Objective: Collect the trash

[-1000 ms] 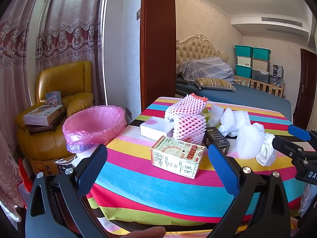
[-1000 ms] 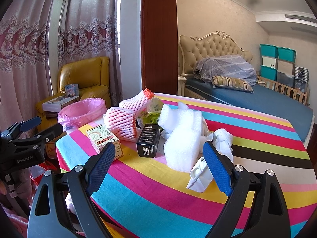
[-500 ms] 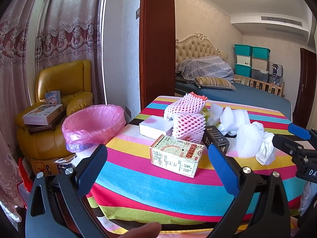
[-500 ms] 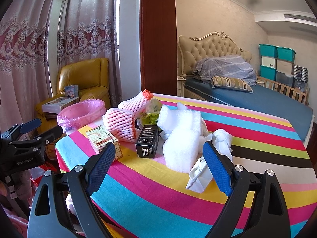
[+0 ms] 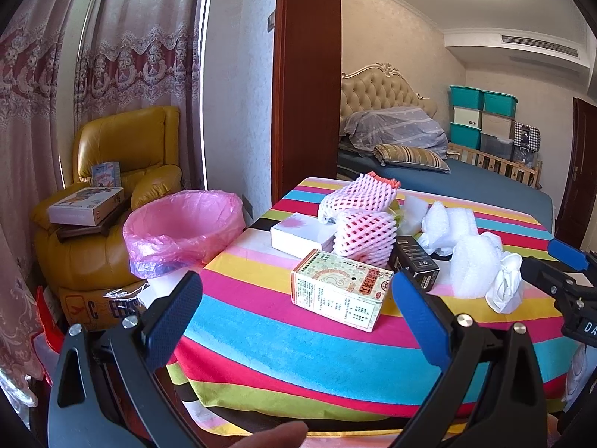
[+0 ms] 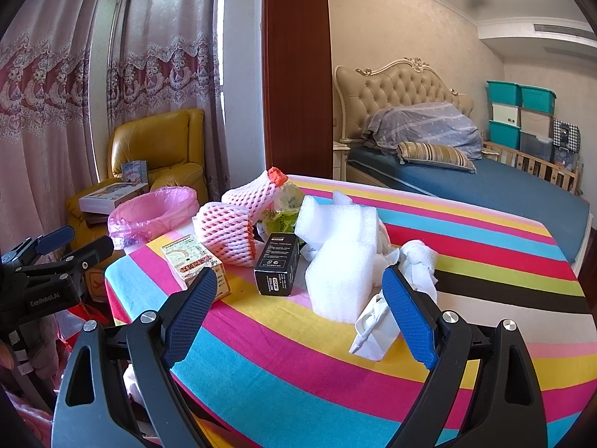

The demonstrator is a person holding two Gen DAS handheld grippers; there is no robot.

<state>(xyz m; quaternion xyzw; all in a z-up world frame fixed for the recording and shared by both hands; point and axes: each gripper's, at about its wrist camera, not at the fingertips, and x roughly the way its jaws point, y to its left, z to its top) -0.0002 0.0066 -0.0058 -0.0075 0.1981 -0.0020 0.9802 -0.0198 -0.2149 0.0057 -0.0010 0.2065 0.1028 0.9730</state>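
Observation:
Trash lies on a striped tablecloth (image 5: pixel 261 343): a printed carton (image 5: pixel 341 289) (image 6: pixel 196 263), a black box (image 5: pixel 416 261) (image 6: pixel 278 263), two pink foam nets (image 5: pixel 363 237) (image 6: pixel 227 233), a white box (image 5: pixel 300 233), white foam pieces (image 5: pixel 472 268) (image 6: pixel 341 254) and a crumpled white wrapper (image 6: pixel 373 326). Left of the table is a bin lined with a pink bag (image 5: pixel 183 226) (image 6: pixel 153 214). My left gripper (image 5: pixel 294 321) is open, short of the carton. My right gripper (image 6: pixel 298 313) is open, short of the black box and the foam.
A yellow armchair (image 5: pixel 123 149) with boxes stacked on it stands behind the bin, by the curtains. A dark wooden post (image 5: pixel 306 74) rises behind the table, and a bed (image 6: pixel 485 186) lies beyond. A cardboard box (image 5: pixel 97 306) sits on the floor under the bin.
Both grippers have drifted very slightly; the scene sits a little lower and left in the views. Nothing has been taken hold of or moved.

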